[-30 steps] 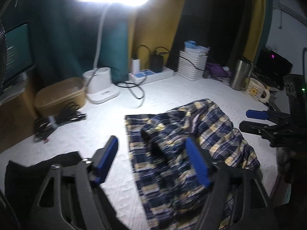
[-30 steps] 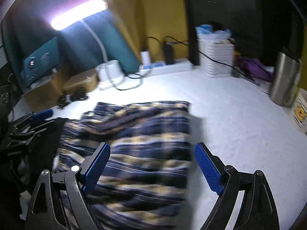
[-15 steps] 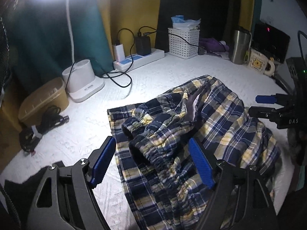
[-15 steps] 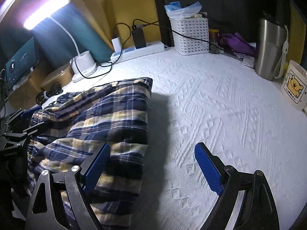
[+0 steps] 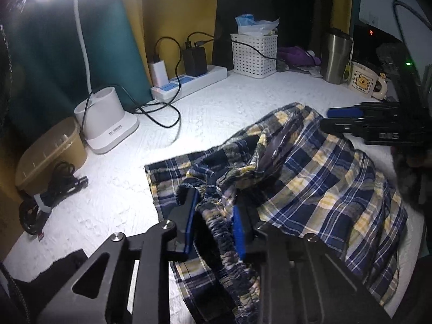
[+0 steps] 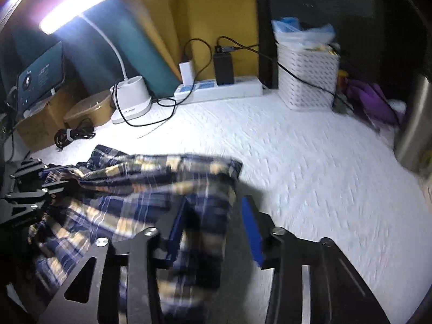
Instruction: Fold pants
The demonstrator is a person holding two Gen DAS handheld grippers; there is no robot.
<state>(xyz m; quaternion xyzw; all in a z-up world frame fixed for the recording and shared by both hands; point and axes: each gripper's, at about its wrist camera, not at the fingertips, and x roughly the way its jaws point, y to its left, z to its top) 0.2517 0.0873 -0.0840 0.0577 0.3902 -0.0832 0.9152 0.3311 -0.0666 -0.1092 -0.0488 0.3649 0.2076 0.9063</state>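
Note:
The plaid pants (image 5: 318, 186), blue, yellow and white, lie rumpled on the white textured surface (image 5: 232, 108). My left gripper (image 5: 214, 216) is shut on the elastic waistband of the pants near their front left. My right gripper (image 6: 214, 216) is shut on a bunched edge of the pants (image 6: 151, 197) at their right side. The right gripper also shows at the right edge of the left wrist view (image 5: 359, 121), and the left gripper at the left edge of the right wrist view (image 6: 32, 186).
At the back stand a white lamp base (image 5: 106, 121), a power strip with chargers and cables (image 5: 189, 81), a white basket (image 5: 253, 54), a steel tumbler (image 5: 336, 56) and a bear mug (image 5: 364, 83). A tan box (image 5: 48, 151) and coiled cable (image 5: 51, 191) sit left.
Both grippers were open above the pants; both have now closed on the fabric. The right gripper moved left onto the pants' edge, and the left one pushed forward onto the waistband.

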